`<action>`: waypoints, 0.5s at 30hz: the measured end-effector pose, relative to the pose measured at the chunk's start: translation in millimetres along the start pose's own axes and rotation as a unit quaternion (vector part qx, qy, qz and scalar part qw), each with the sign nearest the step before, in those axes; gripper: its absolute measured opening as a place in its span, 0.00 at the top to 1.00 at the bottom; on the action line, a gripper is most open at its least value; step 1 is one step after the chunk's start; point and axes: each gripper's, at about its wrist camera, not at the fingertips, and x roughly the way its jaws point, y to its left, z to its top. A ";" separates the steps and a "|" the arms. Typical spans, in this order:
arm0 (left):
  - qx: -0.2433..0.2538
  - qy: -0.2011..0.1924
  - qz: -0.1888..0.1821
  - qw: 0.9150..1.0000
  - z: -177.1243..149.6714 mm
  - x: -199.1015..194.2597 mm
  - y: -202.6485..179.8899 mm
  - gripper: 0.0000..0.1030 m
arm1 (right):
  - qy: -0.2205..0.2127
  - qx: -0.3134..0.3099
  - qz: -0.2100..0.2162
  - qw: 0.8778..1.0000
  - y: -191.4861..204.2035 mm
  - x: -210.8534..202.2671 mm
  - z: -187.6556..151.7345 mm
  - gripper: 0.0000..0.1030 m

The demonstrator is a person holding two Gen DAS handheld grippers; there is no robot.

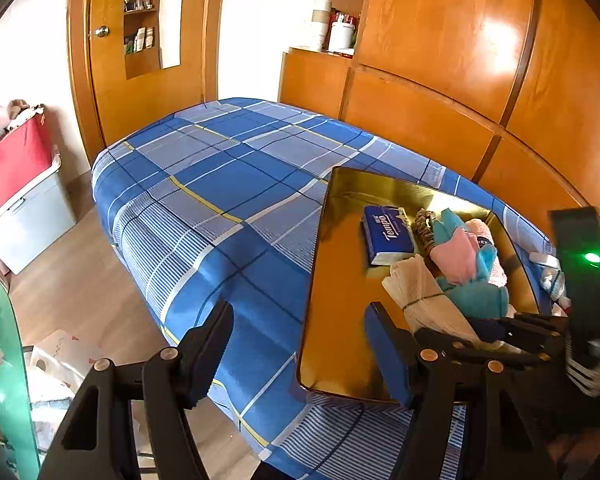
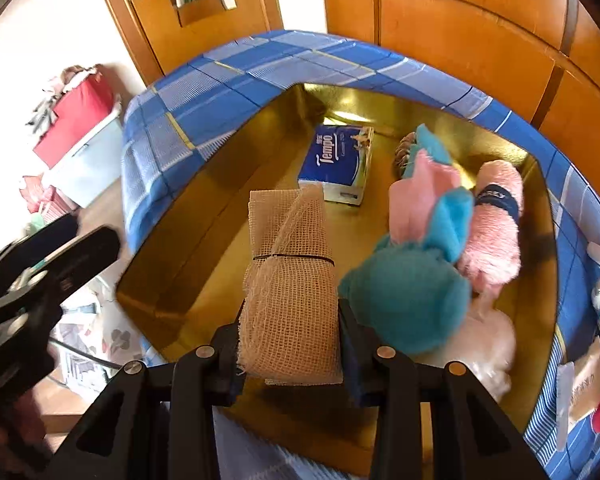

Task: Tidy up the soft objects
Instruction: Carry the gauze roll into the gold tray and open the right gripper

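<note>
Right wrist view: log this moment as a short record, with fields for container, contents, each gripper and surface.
container: gold tray, on the bed
contents: Tempo tissue pack, pink rolled towel, teal and pink cloth
right gripper: shut on beige mesh roll, held above the tray floor
left gripper: open, nothing between its jaws, at the tray's near corner
surface: blue plaid bedsheet

inside the gold tray point(image 2: 204, 208): one blue tissue pack point(image 2: 336, 164), one beige gauze roll point(image 2: 290, 280) tied with a dark band, one rolled pink towel point(image 2: 496, 224), one teal and pink plush toy point(image 2: 416, 272), and one small brown knitted piece point(image 2: 404, 152) behind the toy. a pale soft thing point(image 2: 488, 344) lies under the toy, perhaps one more item. two grippers: the left gripper point(image 1: 300, 356) and the right gripper point(image 2: 290, 356).
</note>
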 end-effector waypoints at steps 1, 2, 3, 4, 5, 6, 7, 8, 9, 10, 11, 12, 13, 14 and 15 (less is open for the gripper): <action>0.001 0.002 0.000 1.000 -0.2 1.0 0.4 0.33 | 0.002 0.003 -0.006 1.000 -0.1 4.4 1.6 0.63; 0.001 0.003 0.000 1.000 -0.4 1.6 0.0 0.33 | 0.004 0.008 -0.013 1.000 -1.7 9.3 3.9 0.63; 0.001 0.004 0.000 1.000 -1.1 2.2 -0.3 0.33 | 0.006 0.012 -0.017 1.000 -3.4 12.9 5.1 0.62; 0.002 0.005 0.000 1.000 -1.5 2.5 -0.8 0.33 | 0.007 0.015 -0.020 1.000 -4.7 15.8 5.9 0.61; 0.004 0.006 -0.001 1.000 -1.8 3.0 -1.6 0.33 | 0.009 0.016 -0.024 1.000 -5.7 18.0 8.0 0.60; 0.005 0.007 -0.001 1.000 -1.9 3.1 -2.4 0.33 | 0.011 0.020 -0.030 0.999 -7.7 21.6 9.0 0.60; 0.006 0.007 -0.001 1.000 -2.3 3.0 -3.0 0.33 | 0.011 0.024 -0.031 0.999 -9.3 22.8 9.6 0.60; 0.007 0.007 -0.001 1.000 -2.4 3.2 -3.5 0.33 | 0.011 0.031 -0.026 0.999 -11.9 24.3 9.6 0.59; 0.007 0.007 -0.001 1.000 -2.3 3.2 -3.6 0.33 | 0.012 0.037 -0.022 0.999 -13.4 25.4 9.6 0.58; 0.008 0.007 -0.001 1.000 -1.9 3.4 -3.8 0.33 | 0.013 0.039 -0.019 0.999 -15.0 26.3 10.6 0.57; 0.008 0.007 -0.001 1.000 -1.6 3.2 -3.6 0.33 | 0.011 0.039 -0.017 0.999 -15.3 25.0 9.5 0.56; 0.008 0.006 -0.001 1.000 -1.4 3.3 -3.8 0.33 | 0.008 0.039 -0.017 0.999 -15.5 23.6 9.1 0.56; 0.009 0.006 -0.001 1.000 -1.3 3.1 -4.1 0.33 | 0.004 0.040 -0.017 0.999 -15.6 20.6 7.9 0.55; 0.009 0.005 -0.001 1.000 -1.4 2.6 -4.7 0.33 | -0.001 0.042 -0.016 0.999 -15.6 17.6 7.0 0.53; 0.010 0.004 -0.001 1.000 -1.4 1.9 -5.5 0.33 | -0.005 0.044 -0.014 0.999 -15.7 15.1 6.4 0.52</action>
